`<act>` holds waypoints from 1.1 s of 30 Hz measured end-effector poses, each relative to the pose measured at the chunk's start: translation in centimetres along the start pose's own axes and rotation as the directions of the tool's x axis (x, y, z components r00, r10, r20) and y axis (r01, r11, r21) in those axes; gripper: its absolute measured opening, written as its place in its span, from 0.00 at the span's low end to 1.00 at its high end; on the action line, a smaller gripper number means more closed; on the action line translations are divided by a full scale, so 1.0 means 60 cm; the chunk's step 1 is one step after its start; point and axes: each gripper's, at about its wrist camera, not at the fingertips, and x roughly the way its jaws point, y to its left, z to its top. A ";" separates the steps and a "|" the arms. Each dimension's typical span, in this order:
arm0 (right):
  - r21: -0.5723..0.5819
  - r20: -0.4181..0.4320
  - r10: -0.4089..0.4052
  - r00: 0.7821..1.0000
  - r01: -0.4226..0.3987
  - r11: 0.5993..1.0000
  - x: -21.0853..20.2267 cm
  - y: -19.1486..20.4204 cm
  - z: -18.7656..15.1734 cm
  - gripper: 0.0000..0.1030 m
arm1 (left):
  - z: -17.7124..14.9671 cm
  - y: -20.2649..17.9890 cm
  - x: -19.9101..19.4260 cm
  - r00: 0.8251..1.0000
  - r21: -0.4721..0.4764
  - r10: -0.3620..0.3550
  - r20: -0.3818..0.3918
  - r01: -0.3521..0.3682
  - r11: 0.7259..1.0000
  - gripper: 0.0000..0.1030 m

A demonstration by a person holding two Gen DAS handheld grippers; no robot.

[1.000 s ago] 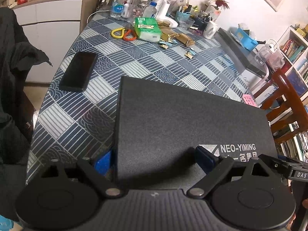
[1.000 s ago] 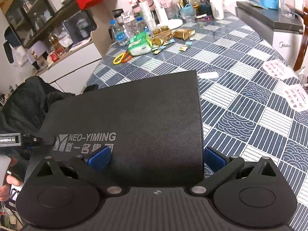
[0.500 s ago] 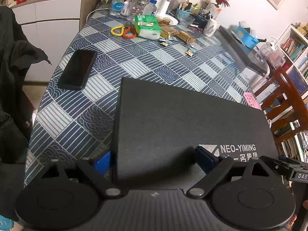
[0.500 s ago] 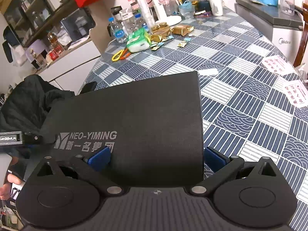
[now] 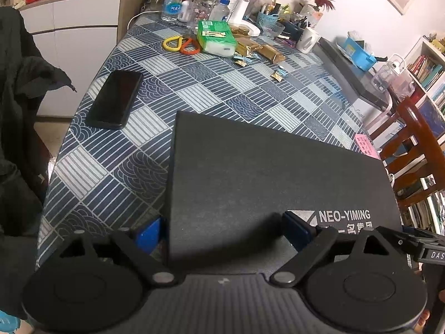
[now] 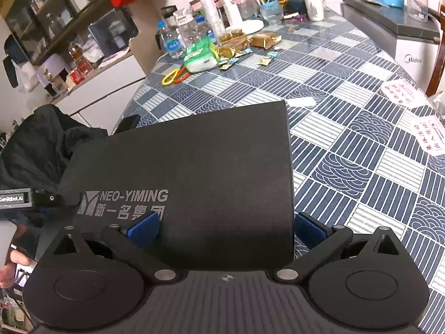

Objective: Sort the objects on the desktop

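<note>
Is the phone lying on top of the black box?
No, the phone lies flat on the patterned tablecloth, apart from the black box and to its left.

— The left gripper [image 5: 222,232]? 
— Jaws spread wide, one blue pad [image 5: 147,235] past the black box's [image 5: 272,172] edge, the other over its top.

— And the right gripper [image 6: 226,229]? 
— Likewise spread, straddling the opposite corner; contact apparently absent, though hard to judge. A hand [image 6: 12,264] shows at far left.

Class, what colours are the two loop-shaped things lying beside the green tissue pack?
One loop is yellow, the other loop orange, beside the tissue pack; clearest in the left wrist view.
</note>
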 end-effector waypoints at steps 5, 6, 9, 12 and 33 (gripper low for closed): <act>0.000 0.000 -0.007 1.000 0.007 1.000 0.002 0.002 -0.001 1.00 | -0.001 0.003 0.002 1.000 -0.008 -0.005 -0.004 0.005 1.000 1.00; 0.000 0.001 -0.008 1.000 0.008 1.000 0.002 0.003 -0.001 1.00 | -0.001 0.003 0.002 1.000 -0.009 -0.005 -0.004 0.005 1.000 1.00; -0.001 0.003 -0.009 1.000 0.009 1.000 0.001 0.004 0.000 1.00 | -0.001 0.004 0.000 1.000 -0.011 -0.007 -0.004 0.007 1.000 1.00; -0.002 0.006 -0.011 1.000 0.011 1.000 0.001 0.005 0.000 1.00 | -0.001 0.005 -0.002 1.000 -0.014 -0.008 -0.003 0.008 1.000 1.00; -0.002 0.014 -0.007 1.000 0.007 1.000 0.002 0.000 0.003 1.00 | -0.013 0.001 -0.004 1.000 -0.013 0.003 0.026 -0.002 1.000 1.00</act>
